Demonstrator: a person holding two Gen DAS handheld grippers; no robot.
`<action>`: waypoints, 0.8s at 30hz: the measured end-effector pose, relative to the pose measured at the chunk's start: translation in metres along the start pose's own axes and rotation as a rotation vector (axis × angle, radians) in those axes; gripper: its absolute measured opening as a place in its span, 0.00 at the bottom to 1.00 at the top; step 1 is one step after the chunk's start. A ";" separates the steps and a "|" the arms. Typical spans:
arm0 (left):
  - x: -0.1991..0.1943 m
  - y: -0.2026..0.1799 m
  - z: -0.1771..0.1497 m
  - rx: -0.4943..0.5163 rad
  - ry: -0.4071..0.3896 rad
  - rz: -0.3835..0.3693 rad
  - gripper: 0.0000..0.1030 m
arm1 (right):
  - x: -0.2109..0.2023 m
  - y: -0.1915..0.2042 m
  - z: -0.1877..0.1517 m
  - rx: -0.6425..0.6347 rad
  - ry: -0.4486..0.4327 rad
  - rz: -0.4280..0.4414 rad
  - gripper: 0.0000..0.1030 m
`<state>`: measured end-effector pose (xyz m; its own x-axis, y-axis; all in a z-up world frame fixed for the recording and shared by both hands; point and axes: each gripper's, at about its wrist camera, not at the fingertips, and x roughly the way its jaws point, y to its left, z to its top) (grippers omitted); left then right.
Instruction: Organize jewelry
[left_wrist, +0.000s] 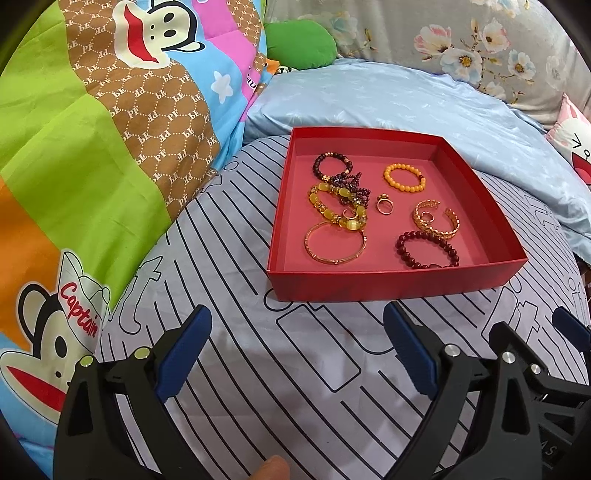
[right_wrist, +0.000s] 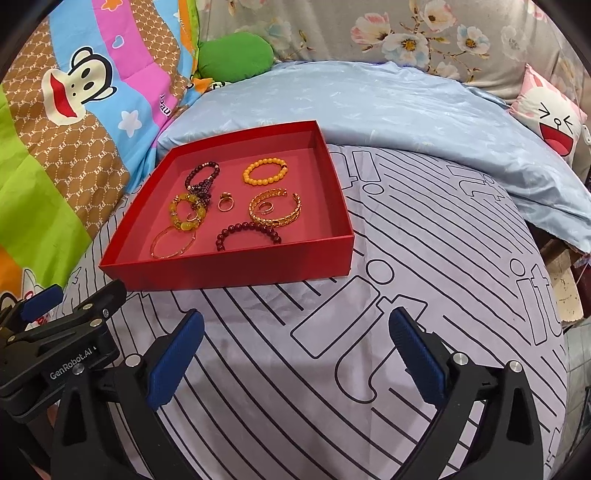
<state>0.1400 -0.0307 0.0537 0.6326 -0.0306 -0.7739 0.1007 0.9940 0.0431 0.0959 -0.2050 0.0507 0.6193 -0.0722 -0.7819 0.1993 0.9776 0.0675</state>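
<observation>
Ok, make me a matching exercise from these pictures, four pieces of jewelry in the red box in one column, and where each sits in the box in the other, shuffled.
Places as seen from the left wrist camera.

Things:
1. orange bead bracelet
2. dark red bead bracelet
3. thin gold bangle
4. small gold ring

Places in the red box:
A. near left corner
B. middle
C. far right part
D. near right part

Pairs: 1-C, 2-D, 3-A, 4-B
</observation>
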 end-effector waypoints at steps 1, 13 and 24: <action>0.000 0.000 0.000 -0.001 0.000 0.000 0.87 | 0.000 0.000 0.000 0.001 0.003 0.001 0.94; 0.001 0.001 -0.004 0.000 0.003 0.005 0.88 | 0.001 0.001 -0.004 -0.004 0.003 -0.015 0.94; 0.001 0.002 -0.004 0.002 0.003 0.006 0.89 | 0.001 0.001 -0.005 -0.005 0.004 -0.025 0.94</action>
<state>0.1376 -0.0287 0.0501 0.6308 -0.0244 -0.7755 0.0988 0.9939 0.0491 0.0932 -0.2035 0.0472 0.6110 -0.0954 -0.7858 0.2103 0.9766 0.0449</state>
